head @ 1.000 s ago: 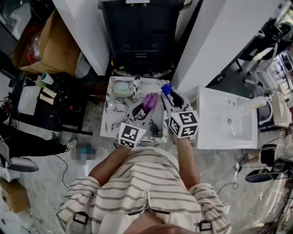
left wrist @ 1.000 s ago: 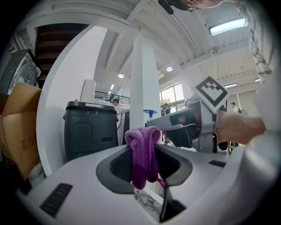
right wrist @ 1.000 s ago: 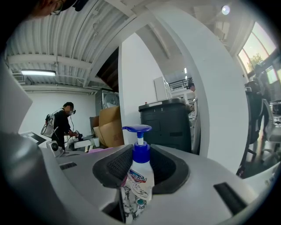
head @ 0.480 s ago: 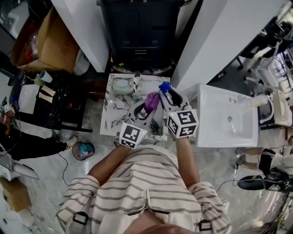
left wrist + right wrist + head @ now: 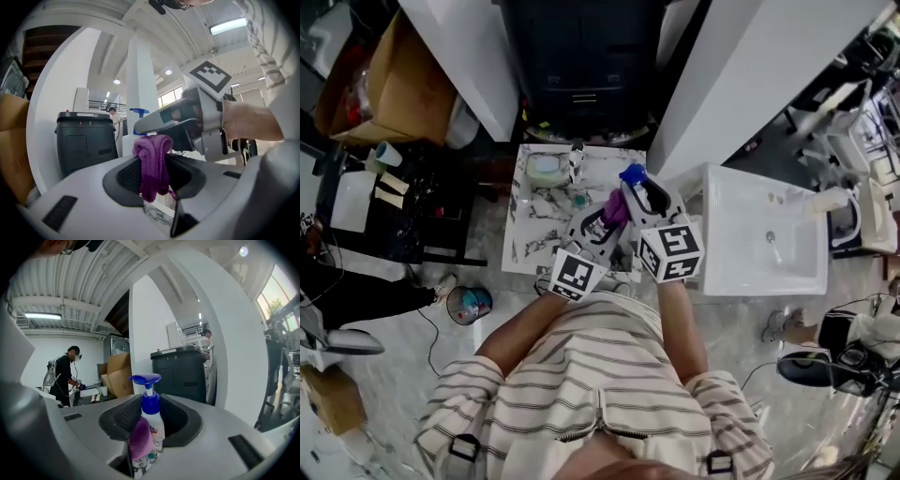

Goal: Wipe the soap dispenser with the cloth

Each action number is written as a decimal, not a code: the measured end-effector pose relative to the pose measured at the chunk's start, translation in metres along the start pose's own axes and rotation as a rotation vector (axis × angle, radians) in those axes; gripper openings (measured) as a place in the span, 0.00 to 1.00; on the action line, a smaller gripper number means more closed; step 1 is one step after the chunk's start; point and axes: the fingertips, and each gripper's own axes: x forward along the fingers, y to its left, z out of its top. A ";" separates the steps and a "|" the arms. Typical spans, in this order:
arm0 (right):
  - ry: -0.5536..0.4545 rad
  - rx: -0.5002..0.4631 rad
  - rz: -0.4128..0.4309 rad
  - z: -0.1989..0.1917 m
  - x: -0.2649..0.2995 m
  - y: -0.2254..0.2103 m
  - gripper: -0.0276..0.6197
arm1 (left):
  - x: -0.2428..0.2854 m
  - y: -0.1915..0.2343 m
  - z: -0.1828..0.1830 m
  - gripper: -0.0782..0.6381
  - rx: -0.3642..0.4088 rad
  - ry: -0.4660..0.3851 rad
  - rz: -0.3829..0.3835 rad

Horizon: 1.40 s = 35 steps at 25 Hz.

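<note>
The soap dispenser [image 5: 152, 423], a white bottle with a blue pump [image 5: 633, 174], stands upright between the jaws of my right gripper [image 5: 152, 425], which is shut on it above the small marble table [image 5: 530, 239]. My left gripper [image 5: 154, 176] is shut on a bunched purple cloth [image 5: 153, 165]. In the head view the left gripper [image 5: 605, 221] reaches in from the lower left, and the cloth [image 5: 614, 208] sits just left of the right gripper [image 5: 638, 194]. The right gripper view shows the cloth [image 5: 139, 440] against the bottle's lower left side.
On the marble table's far side sit a round dish [image 5: 546, 169] and a small bottle [image 5: 577, 161]. A white sink [image 5: 764, 244] is to the right, a black bin [image 5: 581, 56] behind the table, cardboard boxes [image 5: 384, 84] at far left. A person [image 5: 63, 376] stands in the background.
My left gripper has shifted right and slightly down with the cloth, bringing it up against the bottle. The right gripper and dispenser have stayed put.
</note>
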 end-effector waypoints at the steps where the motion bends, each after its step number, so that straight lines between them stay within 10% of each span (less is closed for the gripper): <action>1: 0.000 0.000 0.000 0.000 0.000 0.000 0.25 | 0.001 -0.001 0.000 0.28 0.002 -0.001 -0.003; 35: -0.028 -0.020 -0.006 0.013 -0.024 0.006 0.25 | 0.017 -0.029 -0.025 0.28 0.044 0.033 -0.090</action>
